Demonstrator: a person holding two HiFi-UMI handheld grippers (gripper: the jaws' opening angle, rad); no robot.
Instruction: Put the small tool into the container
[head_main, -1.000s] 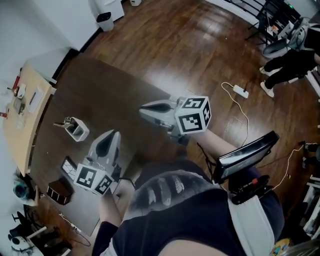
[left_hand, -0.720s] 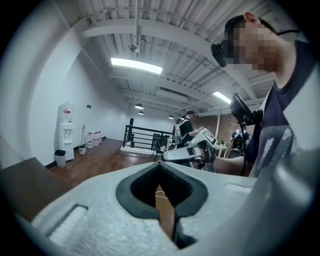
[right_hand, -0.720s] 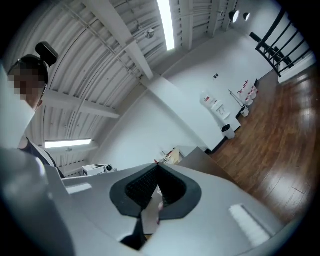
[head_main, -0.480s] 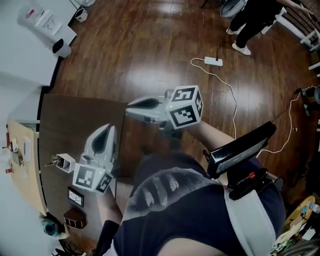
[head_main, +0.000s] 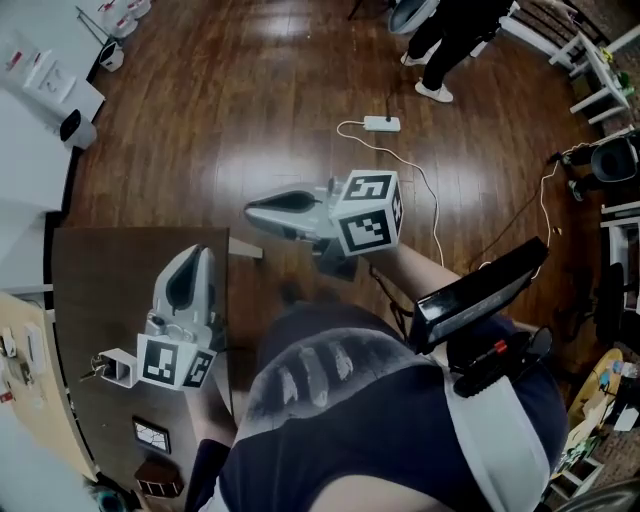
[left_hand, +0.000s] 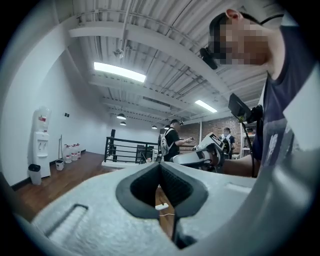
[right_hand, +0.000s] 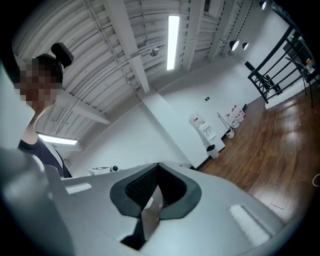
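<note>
Swung away from the container (head_main: 112, 366), left gripper (head_main: 195, 252) and right gripper (head_main: 255, 210) both show closed, empty fingers.
Left hangs over the bench (head_main: 110, 280)'s right edge, right over the floor (head_main: 250, 100); the tool (head_main: 93, 372) seems to poke from the container, toward the near edge. Likely deposited; next, turn back to confirm. Only the head view shows them; gripper views show just room.

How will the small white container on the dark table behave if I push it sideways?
The small white container looks thin-walled, so it is probably light and would slide easily on the smooth dark table. It is open, with a thin item poking out, so a high push might tip it and spill that.
</note>
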